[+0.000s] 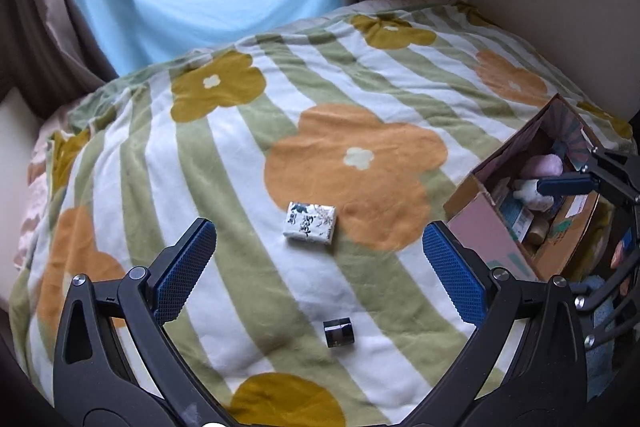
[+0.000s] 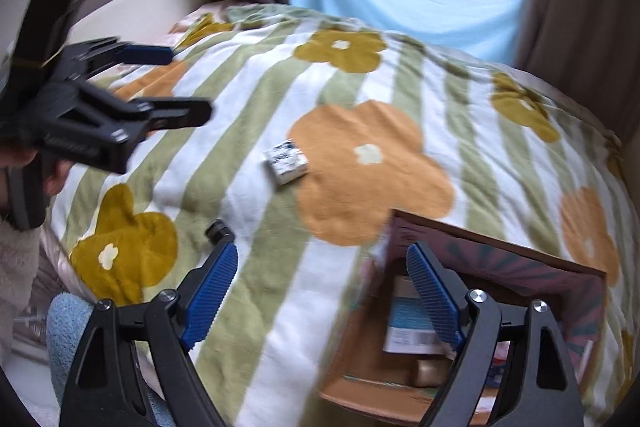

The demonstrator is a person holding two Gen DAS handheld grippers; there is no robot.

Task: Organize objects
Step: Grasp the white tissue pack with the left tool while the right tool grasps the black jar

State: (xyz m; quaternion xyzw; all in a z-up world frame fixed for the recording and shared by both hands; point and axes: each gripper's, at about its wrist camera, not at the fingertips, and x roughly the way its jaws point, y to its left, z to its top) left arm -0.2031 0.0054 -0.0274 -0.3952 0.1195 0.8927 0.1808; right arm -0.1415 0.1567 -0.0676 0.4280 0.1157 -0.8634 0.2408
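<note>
A: Biggest thing first?
B: Flowered blanket (image 1: 224, 163) covering the bed, green and white stripes, orange and mustard blooms. Everything sits on it.

A: Next?
B: Open cardboard box (image 1: 486, 227) at the blanket's right edge, flaps up. Inside: a pale plush toy (image 1: 540, 167), some cartons, a small tan block. The rest is too jumbled to tell.

A: Grippers?
B: Left gripper (image 1: 320, 275) hovers over the near-middle of the blanket, blue pads wide apart, nothing between them. Right gripper (image 2: 322, 291) also spread wide and empty: its right finger is over the box's open top, its left finger over bare blanket just beside the box. Right wrist view is blurred.

A: Loose items?
B: White patterned packet (image 1: 310, 222) lies flat near the blanket's middle, touching the edge of the big orange flower, well apart from the box. In the left wrist view it sits ahead of the gap between the left pads.

A: Smallest?
B: Small dark cylinder (image 1: 339, 332) on its side, nearer the blanket's front edge than the packet, on a white stripe, low between the left gripper's arms. Neither gripper touches it.
</note>
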